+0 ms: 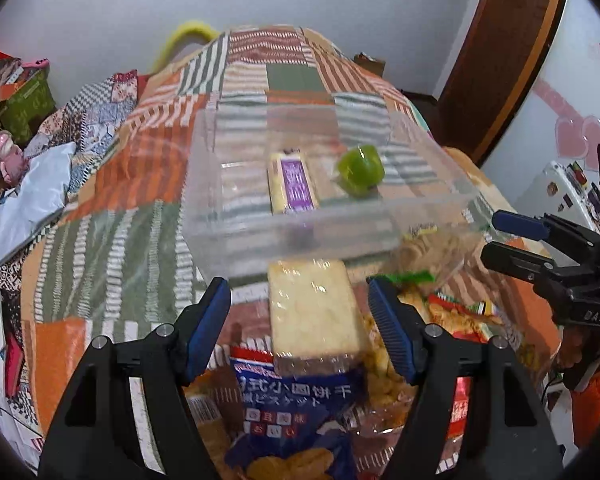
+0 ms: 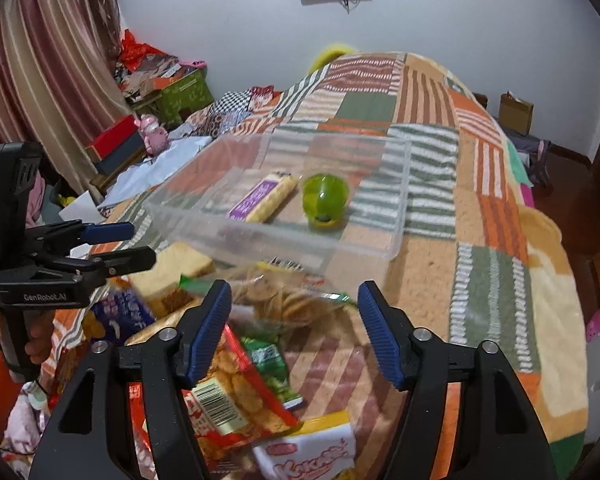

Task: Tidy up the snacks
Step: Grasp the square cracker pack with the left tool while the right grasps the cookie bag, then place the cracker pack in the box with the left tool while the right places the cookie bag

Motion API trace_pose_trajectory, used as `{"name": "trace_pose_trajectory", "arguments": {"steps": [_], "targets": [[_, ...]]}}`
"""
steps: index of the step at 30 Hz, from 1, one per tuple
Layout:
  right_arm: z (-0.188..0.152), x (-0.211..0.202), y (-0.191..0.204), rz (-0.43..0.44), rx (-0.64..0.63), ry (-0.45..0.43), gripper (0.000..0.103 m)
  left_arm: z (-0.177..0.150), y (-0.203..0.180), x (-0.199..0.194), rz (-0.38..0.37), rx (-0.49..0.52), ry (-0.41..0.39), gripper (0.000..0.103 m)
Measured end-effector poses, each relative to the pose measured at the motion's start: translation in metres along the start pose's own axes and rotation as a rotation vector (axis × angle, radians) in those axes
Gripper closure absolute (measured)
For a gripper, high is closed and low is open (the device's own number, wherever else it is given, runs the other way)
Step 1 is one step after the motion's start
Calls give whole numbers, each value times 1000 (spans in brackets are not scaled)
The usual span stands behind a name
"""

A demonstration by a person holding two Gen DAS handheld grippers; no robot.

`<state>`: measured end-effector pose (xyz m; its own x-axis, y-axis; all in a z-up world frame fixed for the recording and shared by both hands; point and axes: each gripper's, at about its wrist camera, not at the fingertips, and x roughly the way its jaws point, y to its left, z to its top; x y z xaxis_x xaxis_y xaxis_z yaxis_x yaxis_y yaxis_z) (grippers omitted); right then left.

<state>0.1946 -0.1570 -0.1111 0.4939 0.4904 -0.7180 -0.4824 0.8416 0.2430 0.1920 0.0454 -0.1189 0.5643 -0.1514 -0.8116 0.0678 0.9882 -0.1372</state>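
Left gripper [image 1: 300, 320]: spread wide, nothing held, bread pack [image 1: 314, 312] between fingers
Risk: squishing it, probably
Bin [image 1: 260, 236]: 12 o'clock

"GenRobot.AI" printed in white on the black body of the left tongs [image 2: 112, 246], seen from the right wrist view. "DAS" on the right tongs [image 1: 516, 240] body in the left view. Blue biscuit bag [image 1: 296, 412]: Chinese/Japanese characters, partly legible. White-yellow packet [image 2: 314, 454]: red "Kukaso"-like lettering, unsure. Barcode on the red cracker bag [image 2: 220, 404], digits unreadable.
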Motion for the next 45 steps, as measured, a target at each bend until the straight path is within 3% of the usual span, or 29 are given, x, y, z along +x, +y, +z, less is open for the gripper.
{"name": "trace_pose_trajectory", "arguments": {"steps": [1, 10, 16, 19, 32, 36, 39, 45], "targets": [[-1, 1, 2, 2, 0, 1, 26, -2, -1, 3, -2, 3, 8, 32], [-4, 17, 24, -32, -65, 11, 1, -14, -6, 23, -13, 19, 57, 32], [-5, 37, 18, -20, -14, 73, 1, -17, -6, 33, -25, 19, 67, 33], [-5, 46, 15, -6, 28, 95, 1, -17, -5, 36, -49, 5, 71, 40], [0, 65, 15, -16, 61, 114, 0, -19, -2, 33, -62, -8, 39, 47], [-1, 61, 16, -14, 50, 100, 7, -20, -1, 29, -54, -9, 31, 48], [-2, 57, 18, -8, 36, 94, 17, -22, 0, 24, -55, -17, 27, 48], [-4, 46, 20, -13, 18, 67, 23, -25, 1, 13, -55, -27, 11, 48]]}}
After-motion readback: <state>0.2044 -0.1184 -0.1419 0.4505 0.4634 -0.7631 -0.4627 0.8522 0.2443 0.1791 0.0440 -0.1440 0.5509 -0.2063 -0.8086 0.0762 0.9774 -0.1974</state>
